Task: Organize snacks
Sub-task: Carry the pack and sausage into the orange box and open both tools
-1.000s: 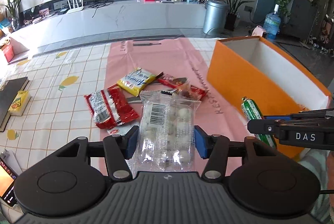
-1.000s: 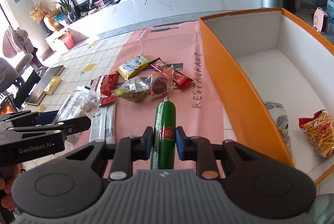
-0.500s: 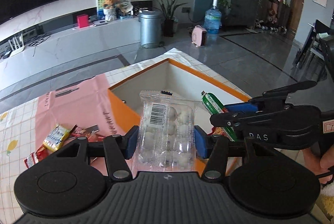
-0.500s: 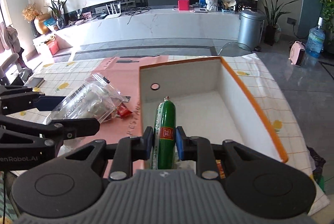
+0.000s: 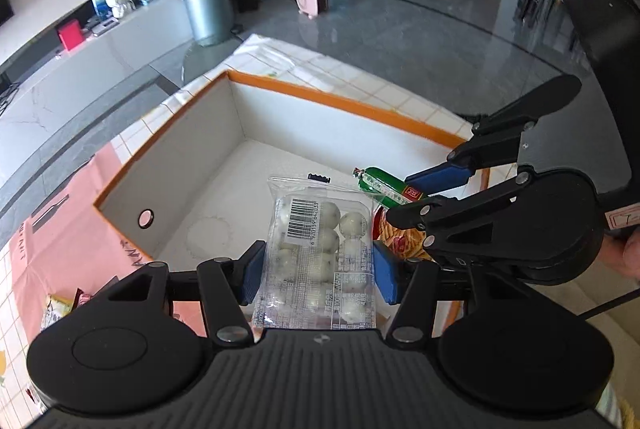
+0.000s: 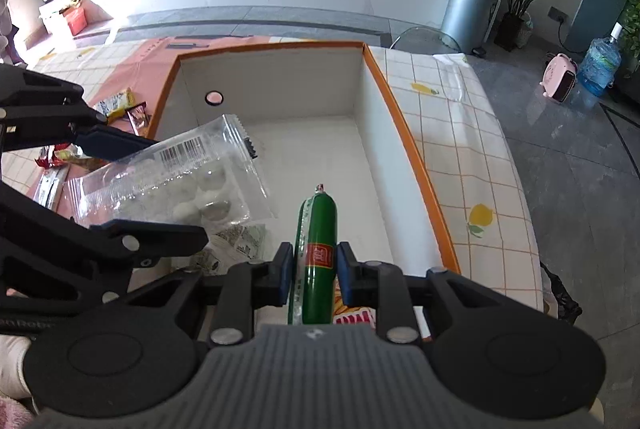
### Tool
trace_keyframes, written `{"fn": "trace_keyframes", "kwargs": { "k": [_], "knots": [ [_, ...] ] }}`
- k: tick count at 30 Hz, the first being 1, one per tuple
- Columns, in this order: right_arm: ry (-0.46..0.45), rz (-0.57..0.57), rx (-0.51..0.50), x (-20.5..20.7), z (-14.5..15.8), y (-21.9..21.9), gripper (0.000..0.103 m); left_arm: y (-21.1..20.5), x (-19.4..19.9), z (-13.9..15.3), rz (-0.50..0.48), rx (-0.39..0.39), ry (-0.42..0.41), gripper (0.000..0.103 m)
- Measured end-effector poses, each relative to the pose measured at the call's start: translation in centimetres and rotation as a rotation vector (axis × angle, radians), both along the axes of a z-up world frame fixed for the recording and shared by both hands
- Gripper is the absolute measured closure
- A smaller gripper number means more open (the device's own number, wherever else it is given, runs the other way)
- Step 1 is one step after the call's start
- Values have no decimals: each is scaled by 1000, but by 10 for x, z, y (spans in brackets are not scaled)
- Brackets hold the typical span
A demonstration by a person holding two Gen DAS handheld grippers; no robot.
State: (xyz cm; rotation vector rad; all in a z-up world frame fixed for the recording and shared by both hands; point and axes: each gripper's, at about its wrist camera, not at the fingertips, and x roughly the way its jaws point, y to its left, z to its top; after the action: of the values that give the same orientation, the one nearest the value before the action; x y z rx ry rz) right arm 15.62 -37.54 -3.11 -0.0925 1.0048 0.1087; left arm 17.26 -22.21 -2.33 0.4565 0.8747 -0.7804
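Both claws hang over the orange-rimmed box (image 6: pixel 408 145) right now! The left claw (image 5: pixel 318 271) is clenched on a clear packet of white balls (image 5: pixel 320 245), blue pads pressing both of its sides, barcode facing up, the packet held above the box's white floor. Just beside it, the right claw (image 6: pixel 314 275) grips a green sausage (image 6: pixel 318 245) by its red label, the clipped tip pointing toward the far wall of the box. Below the claws, a red and yellow snack bag (image 5: pixel 396 239) lies inside the box, along with a printed packet (image 6: pixel 236 245) at the near end. Out on the pink mat (image 5: pixel 76 221) covering the worktop, a yellow packet (image 6: pixel 116 103) and other wrappers lie loose to the left of the box.
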Motion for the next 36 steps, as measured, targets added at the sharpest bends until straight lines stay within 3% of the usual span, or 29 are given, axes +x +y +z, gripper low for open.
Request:
{"fn": "trace_keyframes", "kwargs": {
  "k": [15,23,36],
  "knots": [
    [142,61,19,47,-44,8,83,-20,47,-52,-83,207,79,40],
    [207,32,82,63,-60,0,83,-24,59,-63,-85,258,94,36],
    [205,1,108,49,-41,0,79,-15,44,-41,-89,227,78,26]
  ]
}}
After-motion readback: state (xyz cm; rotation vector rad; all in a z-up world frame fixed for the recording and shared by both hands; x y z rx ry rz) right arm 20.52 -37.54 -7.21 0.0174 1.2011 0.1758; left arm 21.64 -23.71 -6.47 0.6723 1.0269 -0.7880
